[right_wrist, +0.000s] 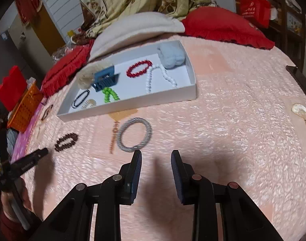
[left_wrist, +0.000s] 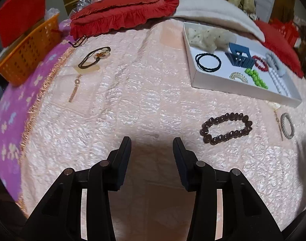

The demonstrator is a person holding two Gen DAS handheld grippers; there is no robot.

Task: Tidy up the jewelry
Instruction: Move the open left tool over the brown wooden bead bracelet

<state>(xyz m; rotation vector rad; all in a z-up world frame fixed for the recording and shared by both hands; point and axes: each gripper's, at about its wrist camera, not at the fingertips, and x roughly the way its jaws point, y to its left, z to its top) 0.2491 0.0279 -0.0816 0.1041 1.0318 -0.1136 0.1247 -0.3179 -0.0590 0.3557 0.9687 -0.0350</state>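
The left gripper (left_wrist: 152, 142) is held wide open over the pink bedspread (left_wrist: 122, 104), with nothing between its fingers. Just ahead and to its right a brown bead bracelet (left_wrist: 226, 129) lies flat on the cloth, apart from the fingertips. Further right a grey braided ring (left_wrist: 287, 125) is seen near the edge of the view. Well ahead and to the right sits the white tray (left_wrist: 243, 92), in which a black hair tie (left_wrist: 208, 62), a blue claw clip (left_wrist: 240, 57), a red bead bracelet (left_wrist: 260, 62), green beads (left_wrist: 255, 78) and white beads (left_wrist: 279, 82) are laid. Far ahead on the left a dark cord necklace (left_wrist: 93, 57) rests beside an orange basket (left_wrist: 28, 52).

The right gripper (right_wrist: 156, 152) is likewise spread open and empty. The grey braided ring (right_wrist: 134, 134) lies just beyond its left fingertip; whether they touch cannot be told. The white tray (right_wrist: 133, 102) stands further ahead, the brown bead bracelet (right_wrist: 65, 139) off to the left.
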